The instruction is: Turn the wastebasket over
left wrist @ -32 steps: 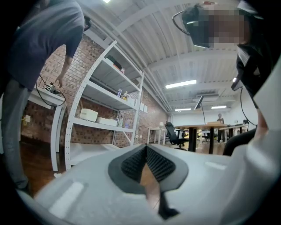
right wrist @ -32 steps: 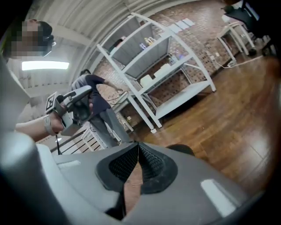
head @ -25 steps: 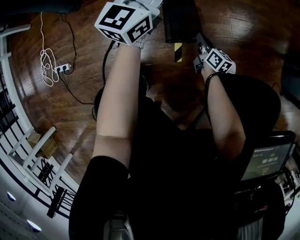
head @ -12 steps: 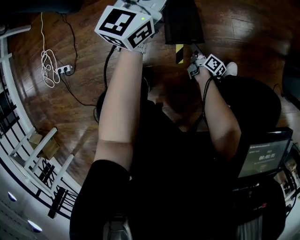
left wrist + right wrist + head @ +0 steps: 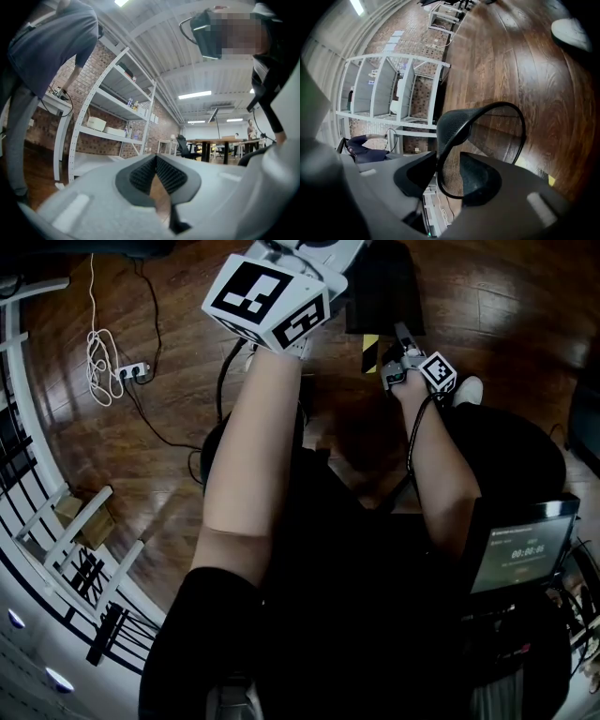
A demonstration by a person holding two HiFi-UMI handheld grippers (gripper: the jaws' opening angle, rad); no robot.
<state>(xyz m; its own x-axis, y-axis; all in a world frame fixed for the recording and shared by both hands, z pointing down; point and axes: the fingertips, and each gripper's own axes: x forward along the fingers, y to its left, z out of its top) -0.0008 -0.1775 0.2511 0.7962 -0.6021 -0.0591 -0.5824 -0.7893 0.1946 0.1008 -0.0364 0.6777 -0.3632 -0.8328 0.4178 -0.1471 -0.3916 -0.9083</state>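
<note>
Right gripper [image 5: 449, 160] fingers are opening, the black wire-mesh wastebasket [image 5: 457, 124] rim between them, apparently loose; left gripper [image 5: 156, 161] fingers closed, empty.

right gripper [image 5: 449, 160]: was opening, jaws apart | wastebasket [image 5: 457, 123]: black mesh, rim passed between jaws | floor [image 5: 525, 65]: dark wood, showed through mesh | shelving [image 5: 389, 96]: white, stood against brick wall [image 5: 410, 28] | person [image 5: 363, 143]: dark top, bent beside shelving | shoe [image 5: 574, 33]: white, rested on floor, upper right
</note>
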